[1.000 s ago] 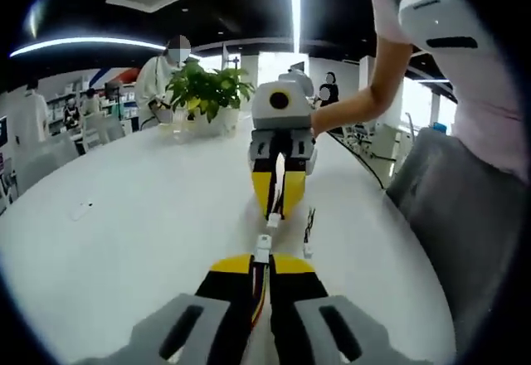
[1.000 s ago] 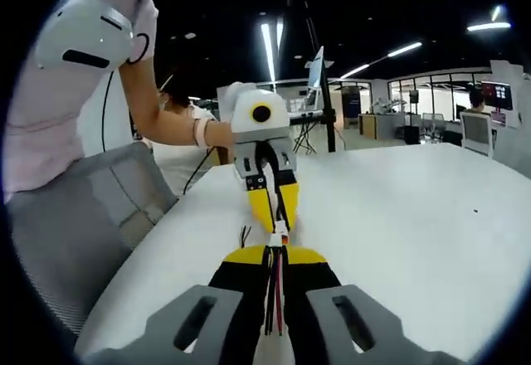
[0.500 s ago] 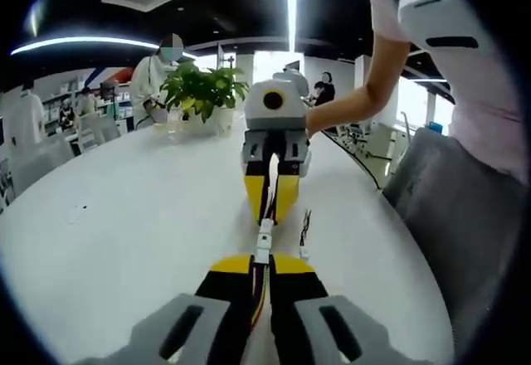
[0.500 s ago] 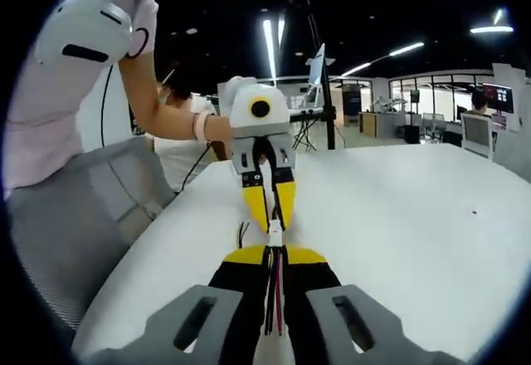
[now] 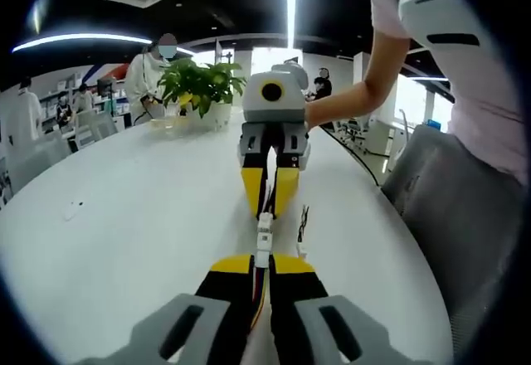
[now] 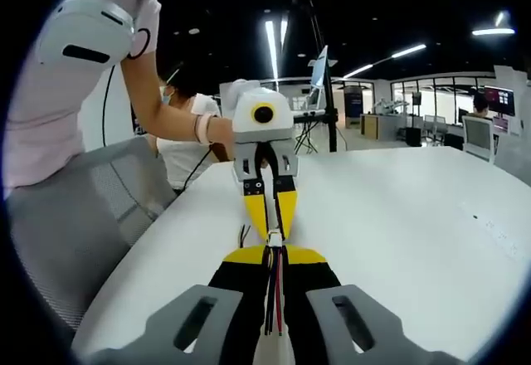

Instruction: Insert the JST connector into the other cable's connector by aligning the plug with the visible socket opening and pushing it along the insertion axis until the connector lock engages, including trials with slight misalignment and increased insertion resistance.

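In the left gripper view my left gripper (image 5: 261, 259) is shut on a red, yellow and black wired cable whose white connector (image 5: 262, 247) sticks out past the yellow tips. Facing it, my right gripper (image 5: 265, 212) is shut on the other cable, and its white plug (image 5: 265, 226) meets that connector end to end above the white table (image 5: 149, 216). In the right gripper view my right gripper (image 6: 274, 254) grips red and black wires, and the joined white connectors (image 6: 274, 238) sit between it and the left gripper (image 6: 271, 229). How deep the plug sits is hidden.
A spare black cable (image 5: 303, 226) lies on the table beside the grippers, also visible as a loose cable (image 6: 242, 236). A potted plant (image 5: 199, 87) stands at the far end. A grey chair (image 5: 440, 216) borders the table edge near the person's arm (image 5: 365, 91). A small white scrap (image 5: 73, 210) lies left.
The two grippers have closed in on each other. The gap between the two white connectors seen a second ago is gone, and they now touch in line.
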`<state>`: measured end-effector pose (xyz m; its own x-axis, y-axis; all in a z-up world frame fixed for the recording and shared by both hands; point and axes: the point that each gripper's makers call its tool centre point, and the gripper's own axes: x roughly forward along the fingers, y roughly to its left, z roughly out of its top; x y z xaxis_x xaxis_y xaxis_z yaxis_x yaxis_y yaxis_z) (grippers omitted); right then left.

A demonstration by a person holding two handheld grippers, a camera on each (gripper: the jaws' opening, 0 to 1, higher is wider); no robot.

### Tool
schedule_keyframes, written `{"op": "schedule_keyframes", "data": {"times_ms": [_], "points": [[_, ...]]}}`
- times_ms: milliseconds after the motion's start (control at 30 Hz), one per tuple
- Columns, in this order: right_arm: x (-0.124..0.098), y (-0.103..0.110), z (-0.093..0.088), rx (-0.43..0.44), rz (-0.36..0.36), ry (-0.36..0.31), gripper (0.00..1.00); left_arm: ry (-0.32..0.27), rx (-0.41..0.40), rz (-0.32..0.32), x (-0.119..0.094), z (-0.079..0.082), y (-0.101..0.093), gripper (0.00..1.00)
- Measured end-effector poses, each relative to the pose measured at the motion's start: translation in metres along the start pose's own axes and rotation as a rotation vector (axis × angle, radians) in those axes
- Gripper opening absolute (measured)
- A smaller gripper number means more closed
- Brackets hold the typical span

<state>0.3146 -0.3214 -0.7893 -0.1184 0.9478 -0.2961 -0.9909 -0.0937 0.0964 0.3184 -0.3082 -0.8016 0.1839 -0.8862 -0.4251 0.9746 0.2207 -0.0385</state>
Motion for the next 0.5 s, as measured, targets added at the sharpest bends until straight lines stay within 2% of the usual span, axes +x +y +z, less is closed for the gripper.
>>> {"op": "schedule_keyframes", "data": {"times_ms": [500], "points": [[0.0026,0.0044,-0.0043,-0.018,0.016,0.03,0.03,0.03,0.005,-0.015,0.002,-0.0022,-0.0038,0.0]]}}
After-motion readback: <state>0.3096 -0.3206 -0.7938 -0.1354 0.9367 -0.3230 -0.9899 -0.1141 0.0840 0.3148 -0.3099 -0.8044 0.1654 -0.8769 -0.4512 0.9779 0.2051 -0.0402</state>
